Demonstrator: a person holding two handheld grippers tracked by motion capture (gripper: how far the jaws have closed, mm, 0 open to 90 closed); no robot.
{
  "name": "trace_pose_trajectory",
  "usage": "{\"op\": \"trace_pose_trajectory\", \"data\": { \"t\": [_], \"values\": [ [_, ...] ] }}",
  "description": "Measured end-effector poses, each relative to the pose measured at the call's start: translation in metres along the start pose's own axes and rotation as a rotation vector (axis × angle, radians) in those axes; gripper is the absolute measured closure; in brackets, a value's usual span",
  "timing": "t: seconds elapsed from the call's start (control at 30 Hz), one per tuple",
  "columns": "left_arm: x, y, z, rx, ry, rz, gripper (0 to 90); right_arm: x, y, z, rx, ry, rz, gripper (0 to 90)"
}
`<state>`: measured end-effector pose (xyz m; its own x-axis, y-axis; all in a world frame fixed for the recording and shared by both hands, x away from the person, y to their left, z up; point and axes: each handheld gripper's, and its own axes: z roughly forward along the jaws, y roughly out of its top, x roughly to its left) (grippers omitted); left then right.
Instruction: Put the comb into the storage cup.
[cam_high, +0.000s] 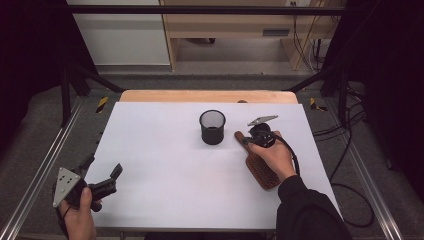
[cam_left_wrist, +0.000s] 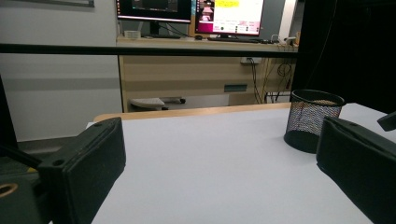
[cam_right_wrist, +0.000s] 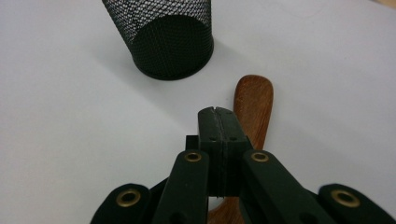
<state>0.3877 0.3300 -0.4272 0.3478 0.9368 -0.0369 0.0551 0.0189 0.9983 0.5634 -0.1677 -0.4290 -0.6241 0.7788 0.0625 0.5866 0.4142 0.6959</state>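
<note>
Brown wood shows under the right gripper (cam_right_wrist: 218, 112): a wooden hairbrush (cam_high: 261, 167) lies flat on the white table (cam_high: 165, 165), its handle (cam_right_wrist: 254, 100) pointing toward the far edge and its bristled head toward the person. In the high view the right hand (cam_high: 272, 155) covers the middle of the brush, and the gripper sits over the handle end. From the right gripper view the two black jaws are pressed together, pad against pad, with nothing between them; their tips hang just over the left edge of the handle, and whether they touch the wood cannot be told. The rounded end of the handle pokes out past the tips.

A black mesh pen cup (cam_high: 212, 127) stands upright near the middle of the table, just left of the brush handle and apart from it. In the right gripper view it rises beyond the jaw tips, to their left.

The left gripper (cam_high: 102, 182) is held by the left hand (cam_high: 80, 212) at the near left corner of the table, well apart from the brush and the cup. In the left gripper view its jaws stand spread wide with only bare table between them; the mesh cup shows farther off beside the right-hand jaw. Beyond the table's far edge stand a wooden desk (cam_left_wrist: 187, 74) and monitors (cam_left_wrist: 229, 16).
</note>
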Motion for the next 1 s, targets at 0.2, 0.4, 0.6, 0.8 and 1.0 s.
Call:
{"op": "trace_pose_trajectory", "data": {
  "t": [0.2,0.4,0.6,0.8,1.0],
  "values": [
    [0.0,0.0,0.0,0.001,-0.001,0.003,1.6,0.0,-0.001,0.007,0.049,-0.006,0.016,90.0],
    [-0.001,0.0,0.0,0.002,-0.002,0.004,1.6,0.001,-0.001,0.013,0.076,-0.012,0.021,90.0],
    [-0.001,0.0,0.0,0.002,-0.003,0.005,1.6,0.001,-0.001,0.021,0.108,-0.03,0.012,90.0],
    [-0.001,0.0,0.001,0.002,-0.005,0.005,1.7,0.001,-0.002,0.028,0.156,-0.048,-0.005,90.0],
    [-0.001,0.0,0.001,0.002,-0.006,0.006,1.7,-0.001,0.0,0.029,0.177,-0.066,-0.003,90.0]
  ]
}}
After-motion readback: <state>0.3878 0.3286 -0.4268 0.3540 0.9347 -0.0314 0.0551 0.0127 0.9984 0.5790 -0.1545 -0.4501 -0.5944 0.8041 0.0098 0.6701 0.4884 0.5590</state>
